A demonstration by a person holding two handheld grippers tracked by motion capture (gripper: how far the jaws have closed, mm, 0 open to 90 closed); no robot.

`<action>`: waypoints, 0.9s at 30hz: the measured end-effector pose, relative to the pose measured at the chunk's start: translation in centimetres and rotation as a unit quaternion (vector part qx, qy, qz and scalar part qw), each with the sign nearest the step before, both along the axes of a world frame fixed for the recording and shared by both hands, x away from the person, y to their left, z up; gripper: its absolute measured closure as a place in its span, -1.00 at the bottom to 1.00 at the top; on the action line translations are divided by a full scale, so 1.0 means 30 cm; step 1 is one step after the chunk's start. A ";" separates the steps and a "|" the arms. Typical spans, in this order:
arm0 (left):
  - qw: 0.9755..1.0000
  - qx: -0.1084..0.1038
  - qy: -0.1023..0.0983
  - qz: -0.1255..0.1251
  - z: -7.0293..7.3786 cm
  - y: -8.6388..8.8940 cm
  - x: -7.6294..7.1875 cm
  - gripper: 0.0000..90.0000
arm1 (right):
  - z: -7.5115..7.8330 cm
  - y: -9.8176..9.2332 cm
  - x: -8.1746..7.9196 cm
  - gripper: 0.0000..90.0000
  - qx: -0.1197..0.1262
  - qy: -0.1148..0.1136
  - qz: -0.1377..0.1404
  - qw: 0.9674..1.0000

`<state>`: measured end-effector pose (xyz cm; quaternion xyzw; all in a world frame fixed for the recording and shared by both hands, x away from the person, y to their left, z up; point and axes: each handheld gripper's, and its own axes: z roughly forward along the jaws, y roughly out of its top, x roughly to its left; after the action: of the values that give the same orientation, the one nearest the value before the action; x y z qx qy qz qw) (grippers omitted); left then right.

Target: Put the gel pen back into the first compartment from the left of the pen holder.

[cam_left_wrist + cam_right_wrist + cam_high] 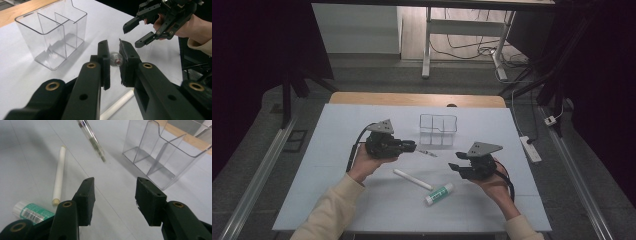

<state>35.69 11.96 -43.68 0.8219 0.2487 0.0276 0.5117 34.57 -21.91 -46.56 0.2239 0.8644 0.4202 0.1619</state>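
Pen (115,59) is sitting clamped end-on between the fingers of the left gripper (114,62), its clear round butt facing that gripper's camera; in the high view its tip is sticking out toward 3 o'clock, above the worktop (362,200). From the right gripper view the pen's transparent barrel (91,138) is hanging at 12 o'clock, well ahead of the right gripper (113,195), whose fingers are standing moderately apart with nothing between them. One clear plastic organizer (438,130) with thin dividers is standing at 12 o'clock, just past the pen. One white cylindrical stick (412,179) and one glue stick (440,193) with a green label are lying at 6 o'clock, near each other. Both grippers are black, each topped with a grey triangular plate.
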 end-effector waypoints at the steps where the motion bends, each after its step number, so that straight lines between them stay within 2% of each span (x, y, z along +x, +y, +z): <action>1: 1.000 0.000 0.000 0.000 0.000 0.000 0.000 0.77 | 0.000 0.000 0.000 0.09 0.000 0.000 0.000 1.000; 13: 1.000 -0.001 -0.008 0.015 0.012 0.023 0.002 0.77 | 0.000 -0.027 0.009 0.08 0.002 0.001 -0.012 1.000; 23: 1.000 0.004 -0.012 0.025 0.014 0.031 0.013 0.76 | -0.008 -0.022 0.011 0.07 -0.004 0.003 -0.010 1.000; 27: 0.999 -0.002 -0.011 0.031 0.022 0.037 0.021 0.76 | -0.002 -0.022 0.007 0.07 -0.005 0.000 -0.008 1.000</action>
<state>36.32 13.07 -43.02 0.8127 0.2682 0.0516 0.5146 34.80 -22.57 -46.62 0.2295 0.8648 0.4143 0.1666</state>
